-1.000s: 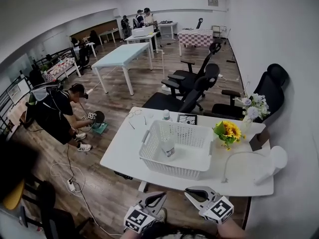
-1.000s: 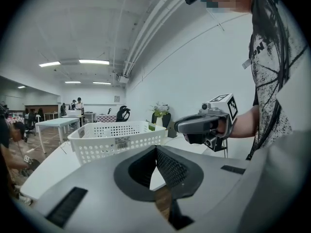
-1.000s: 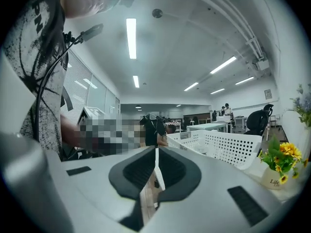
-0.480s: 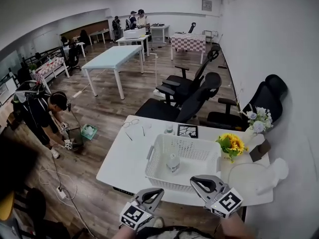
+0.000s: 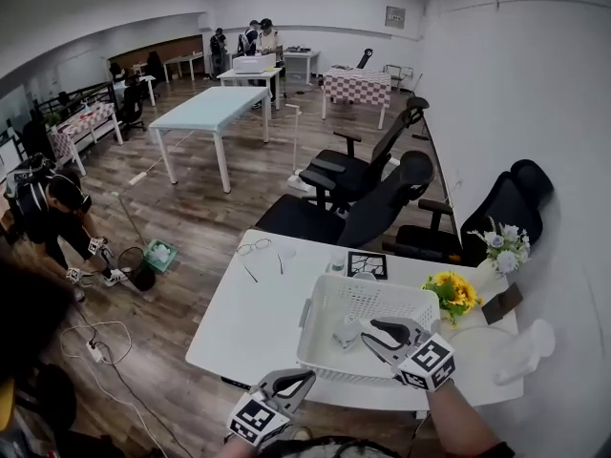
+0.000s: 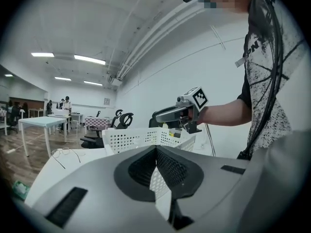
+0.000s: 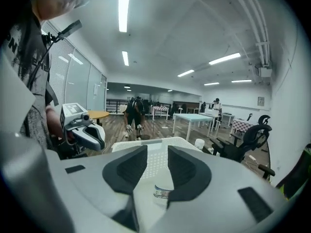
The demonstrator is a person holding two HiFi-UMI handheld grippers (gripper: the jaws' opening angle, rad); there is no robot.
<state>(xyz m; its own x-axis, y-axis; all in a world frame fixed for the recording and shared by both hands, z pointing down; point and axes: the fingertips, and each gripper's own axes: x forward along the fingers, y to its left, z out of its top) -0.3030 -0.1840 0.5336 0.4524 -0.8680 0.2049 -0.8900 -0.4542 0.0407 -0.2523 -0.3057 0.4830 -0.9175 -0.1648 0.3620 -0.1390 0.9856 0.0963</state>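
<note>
Our right gripper (image 5: 374, 330) hangs over the white basket (image 5: 372, 284), jaws apart, with the small bottle (image 7: 162, 192) on the basket floor just below them. It looks light, smooth and easily tipped, so we'd pinch the body under its cap. Left gripper (image 5: 298, 380) closed, empty, off the table (image 5: 248, 322) edge

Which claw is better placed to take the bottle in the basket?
Right. The right claw hangs over the white basket, jaws apart, with the small bottle in line between them. The left claw is shut, low near the table edge.
</note>
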